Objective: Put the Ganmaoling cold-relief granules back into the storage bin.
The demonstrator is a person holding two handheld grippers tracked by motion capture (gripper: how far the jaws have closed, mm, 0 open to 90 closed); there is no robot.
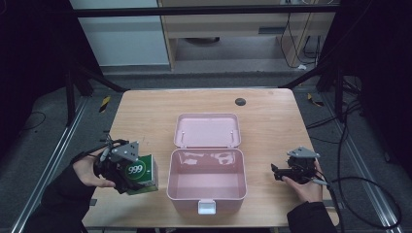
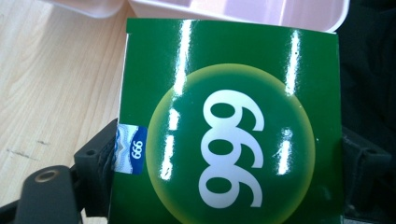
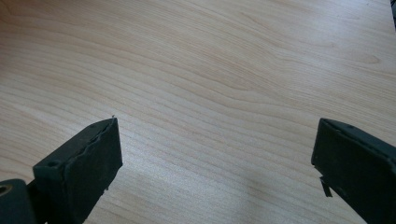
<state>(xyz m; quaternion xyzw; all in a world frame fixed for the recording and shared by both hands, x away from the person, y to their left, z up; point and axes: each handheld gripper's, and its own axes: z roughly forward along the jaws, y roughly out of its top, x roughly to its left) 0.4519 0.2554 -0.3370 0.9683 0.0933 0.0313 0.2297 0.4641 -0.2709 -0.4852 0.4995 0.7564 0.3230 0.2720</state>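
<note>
Gripping a green "999" box (image 1: 142, 173) between its jaws, the left gripper (image 1: 127, 171) holds it just off the pink case (image 1: 206, 180), at about nine o'clock from the case's open tray. In the left gripper view the box (image 2: 224, 126) has a black jaw pressed against each side, with the case's pale rim (image 2: 243, 9) close beyond its top edge. It seems lifted slightly and tilted, though I cannot tell whether a corner touches the wooden table (image 1: 145, 111).

Over at three o'clock from the case, the right gripper (image 1: 282, 173) rests near the table with nothing in it; its own view shows the jaws spread wide over bare wood (image 3: 210, 84).

What looks likely next is carrying the box into the tray. The risk (a real one, given the glossy cardboard) is that the box slips or pivots in the pinch as it swings over, catches a corner on the near wall, and tips outside. The hinged lid (image 1: 207, 130) lying back at twelve o'clock should stay clear.
</note>
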